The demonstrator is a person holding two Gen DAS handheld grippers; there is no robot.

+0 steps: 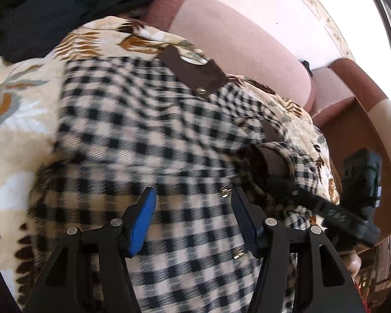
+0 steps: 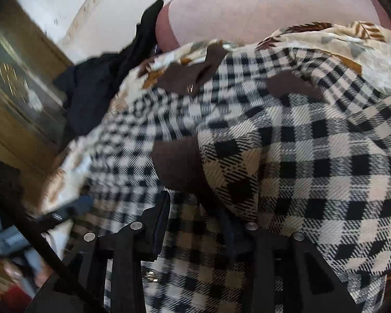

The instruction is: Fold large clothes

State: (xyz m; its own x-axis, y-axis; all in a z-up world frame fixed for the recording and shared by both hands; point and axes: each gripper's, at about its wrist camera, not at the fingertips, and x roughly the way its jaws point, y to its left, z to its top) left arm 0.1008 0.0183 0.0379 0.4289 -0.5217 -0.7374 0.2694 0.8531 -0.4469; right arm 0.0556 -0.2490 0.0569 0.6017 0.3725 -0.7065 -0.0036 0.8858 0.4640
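Observation:
A black-and-cream checked jacket [image 1: 133,120] with a brown collar [image 1: 193,70] and metal snaps lies spread on a floral blanket [image 1: 18,91]. My left gripper [image 1: 195,216] hovers just over the jacket's front, jaws open, blue pads apart, only flat cloth showing between them. In the left wrist view my right gripper [image 1: 286,185] reaches in from the right, at the sleeve's brown cuff [image 1: 273,159]. In the right wrist view the right gripper [image 2: 195,221] stands open. The sleeve [image 2: 286,169] bulges over its right finger, and the brown cuff [image 2: 179,167] lies just ahead of the jaws, not pinched.
The blanket covers a pink-and-brown sofa with a backrest [image 1: 234,39] and an armrest [image 1: 352,91]. A heap of dark clothes [image 1: 52,13] sits at the far left end. A wooden cabinet with glass [image 2: 18,78] stands beyond, and denim cloth [image 2: 7,234] lies low at the left.

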